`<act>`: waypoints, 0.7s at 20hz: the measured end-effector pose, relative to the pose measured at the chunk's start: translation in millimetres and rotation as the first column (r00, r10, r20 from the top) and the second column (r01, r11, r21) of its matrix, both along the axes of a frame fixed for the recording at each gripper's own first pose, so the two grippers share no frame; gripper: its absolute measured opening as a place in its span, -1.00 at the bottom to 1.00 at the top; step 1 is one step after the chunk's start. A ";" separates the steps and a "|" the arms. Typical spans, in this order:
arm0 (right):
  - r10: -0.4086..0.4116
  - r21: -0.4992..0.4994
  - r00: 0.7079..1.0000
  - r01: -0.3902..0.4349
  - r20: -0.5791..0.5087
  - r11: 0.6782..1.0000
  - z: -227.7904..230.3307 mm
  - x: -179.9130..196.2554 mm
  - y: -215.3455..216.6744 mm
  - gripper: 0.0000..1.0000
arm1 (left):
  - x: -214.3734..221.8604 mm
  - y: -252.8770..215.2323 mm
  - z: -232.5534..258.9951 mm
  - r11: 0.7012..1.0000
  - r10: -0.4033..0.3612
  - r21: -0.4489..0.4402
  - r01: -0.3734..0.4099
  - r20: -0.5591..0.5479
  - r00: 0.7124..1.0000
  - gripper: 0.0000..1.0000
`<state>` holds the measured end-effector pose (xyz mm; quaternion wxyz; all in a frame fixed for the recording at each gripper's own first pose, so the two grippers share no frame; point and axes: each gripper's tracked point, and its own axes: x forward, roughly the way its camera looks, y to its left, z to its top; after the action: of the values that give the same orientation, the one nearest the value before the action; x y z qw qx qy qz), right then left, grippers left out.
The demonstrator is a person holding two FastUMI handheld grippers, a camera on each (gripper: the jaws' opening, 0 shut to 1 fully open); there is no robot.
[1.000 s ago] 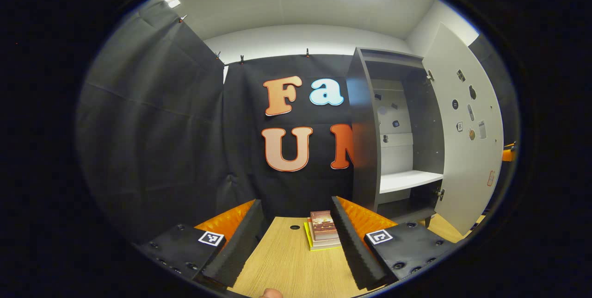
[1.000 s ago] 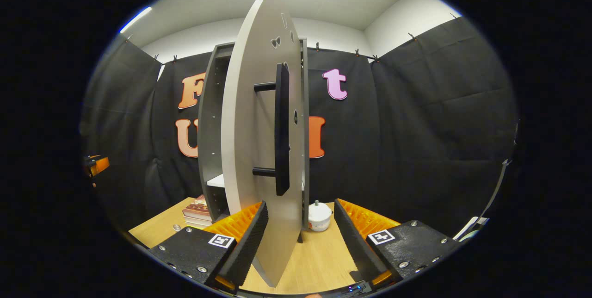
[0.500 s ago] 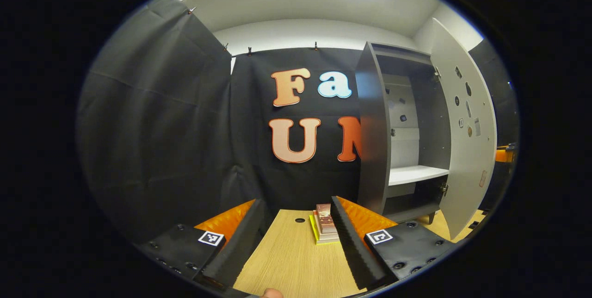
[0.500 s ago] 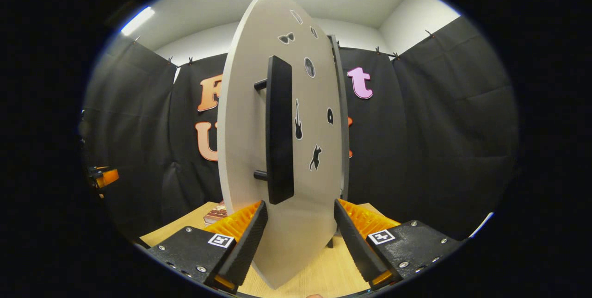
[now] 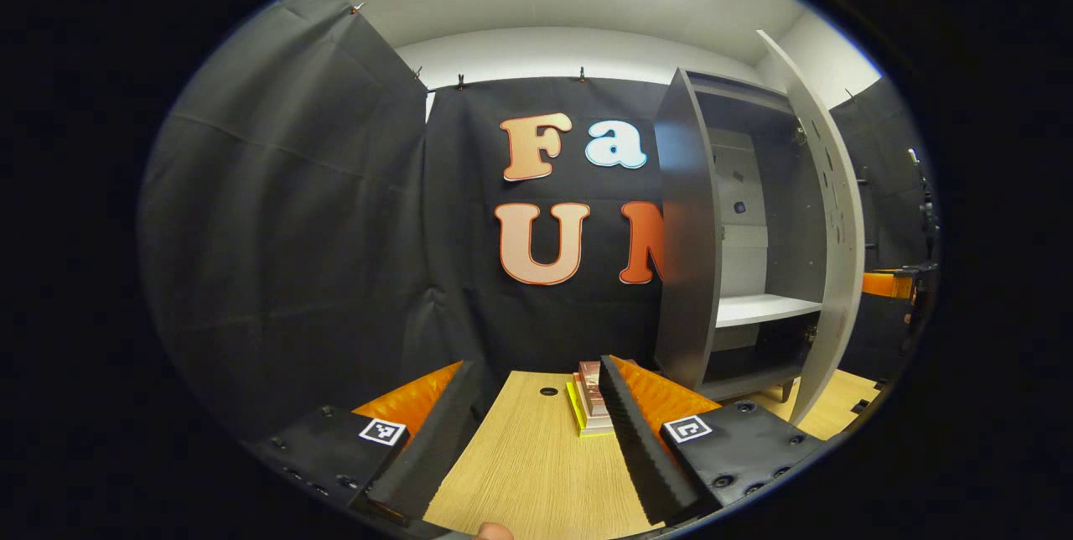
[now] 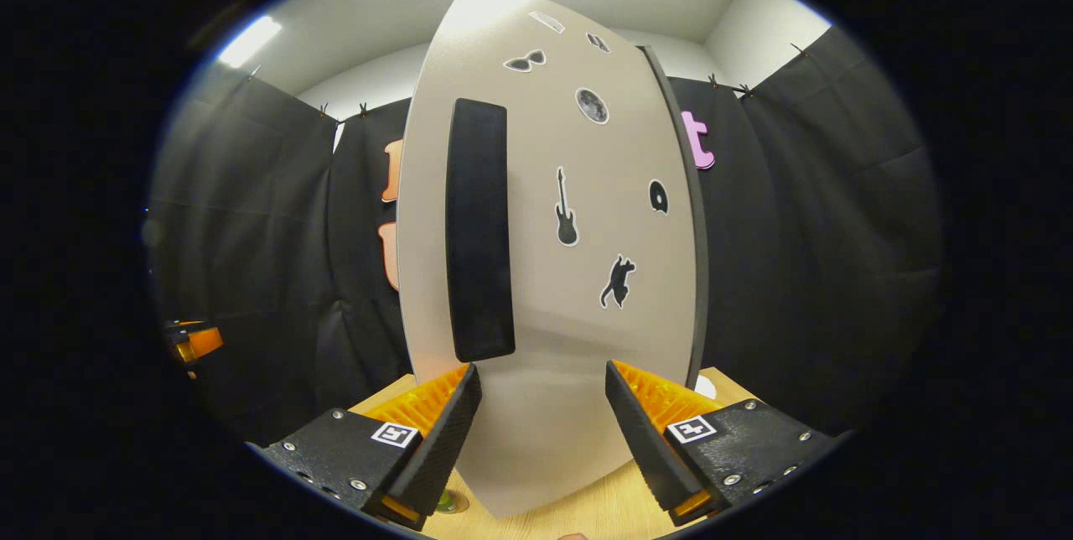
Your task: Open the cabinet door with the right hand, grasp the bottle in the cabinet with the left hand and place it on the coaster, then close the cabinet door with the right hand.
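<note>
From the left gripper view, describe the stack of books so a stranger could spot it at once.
Start at the tall grey cabinet standing on the wooden table with its door swung open. Just left of its base, near the table's back edge, lies the stack of books, partly hidden behind one finger of the left gripper. It is a low flat pile with a yellow book at the bottom.

My two hand-held grippers

Each hand-held gripper, left (image 5: 536, 427) and right (image 6: 541, 431), has ridged inner finger faces, dark screw-studded blocks, and a square black-and-white marker.
</note>
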<state>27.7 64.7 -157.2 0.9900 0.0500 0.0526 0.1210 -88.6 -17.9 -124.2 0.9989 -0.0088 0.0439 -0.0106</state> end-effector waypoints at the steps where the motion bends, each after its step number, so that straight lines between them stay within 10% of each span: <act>1: -0.006 -0.006 1.000 0.006 0.007 1.000 0.0 8.9 6.2 0.85 | 1.1 2.4 -0.6 1.000 0.002 0.000 -0.002 0.001 1.000 0.92; 14: -0.049 -0.029 0.999 0.048 -0.006 0.998 -20.8 88.6 48.2 0.84 | 15.5 20.5 -11.4 1.000 0.009 -0.014 -0.009 0.009 1.000 0.92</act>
<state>116.3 112.9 -178.1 0.9931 0.0374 0.0566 0.0960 -73.2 2.6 -135.6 0.9991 -0.0160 0.0391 -0.0065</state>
